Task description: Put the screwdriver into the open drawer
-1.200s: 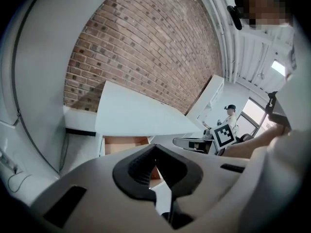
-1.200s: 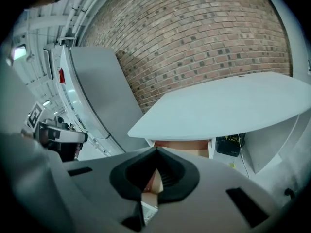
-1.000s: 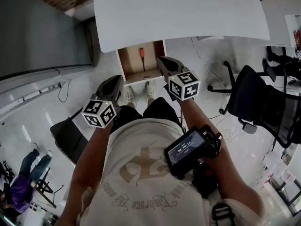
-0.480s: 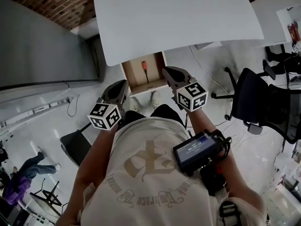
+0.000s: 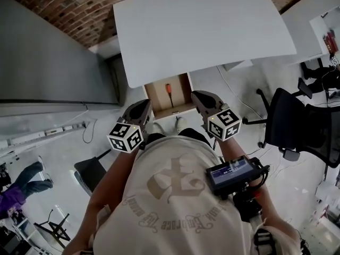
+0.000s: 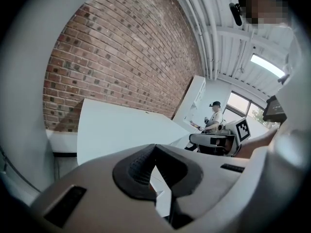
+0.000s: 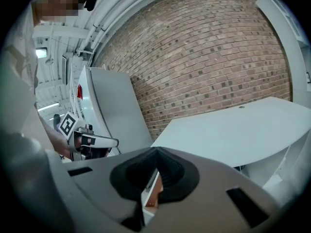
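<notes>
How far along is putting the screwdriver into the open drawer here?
Done: the screwdriver lies inside the open drawer under the desk. In hand: nothing; the left gripper and right gripper are both shut, empty and held clear of the drawer. Left: nothing of the placing shows.

worktop (image 5: 207, 31): white, curved front edge
drawer (image 5: 181, 97): open under that edge
in drawer: orange-handled screwdriver (image 5: 168, 89), lying flat

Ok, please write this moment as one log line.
screwdriver: in open drawer | left gripper: shut, empty | right gripper: shut, empty | task: done
</notes>
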Action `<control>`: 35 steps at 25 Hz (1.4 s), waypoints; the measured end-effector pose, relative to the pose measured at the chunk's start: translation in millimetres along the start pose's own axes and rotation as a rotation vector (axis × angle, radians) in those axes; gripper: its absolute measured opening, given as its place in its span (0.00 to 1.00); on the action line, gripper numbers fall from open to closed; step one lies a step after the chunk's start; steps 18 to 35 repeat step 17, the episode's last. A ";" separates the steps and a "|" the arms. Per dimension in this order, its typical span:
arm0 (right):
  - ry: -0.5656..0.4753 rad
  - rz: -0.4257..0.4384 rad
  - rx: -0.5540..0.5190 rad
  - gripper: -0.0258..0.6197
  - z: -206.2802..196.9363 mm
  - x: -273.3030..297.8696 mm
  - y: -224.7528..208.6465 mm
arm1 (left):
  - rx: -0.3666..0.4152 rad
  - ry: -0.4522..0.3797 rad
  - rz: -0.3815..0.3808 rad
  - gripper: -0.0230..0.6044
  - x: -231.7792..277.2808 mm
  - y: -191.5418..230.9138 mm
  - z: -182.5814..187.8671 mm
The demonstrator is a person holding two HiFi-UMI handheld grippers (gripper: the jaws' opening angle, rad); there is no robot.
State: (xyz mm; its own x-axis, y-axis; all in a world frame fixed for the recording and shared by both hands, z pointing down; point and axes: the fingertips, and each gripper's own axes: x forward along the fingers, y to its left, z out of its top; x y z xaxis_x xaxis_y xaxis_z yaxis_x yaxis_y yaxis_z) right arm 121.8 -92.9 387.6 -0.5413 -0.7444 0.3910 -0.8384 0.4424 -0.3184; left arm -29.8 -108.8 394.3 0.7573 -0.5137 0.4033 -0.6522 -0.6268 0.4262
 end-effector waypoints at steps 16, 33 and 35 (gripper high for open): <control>-0.028 0.032 -0.048 0.07 18.7 -10.9 8.1 | 0.052 -0.039 -0.026 0.07 7.5 -14.2 21.5; -0.027 0.033 -0.050 0.07 18.5 -11.5 8.1 | 0.054 -0.040 -0.028 0.07 8.1 -16.1 21.5; -0.027 0.033 -0.050 0.07 18.5 -11.5 8.1 | 0.054 -0.040 -0.028 0.07 8.1 -16.1 21.5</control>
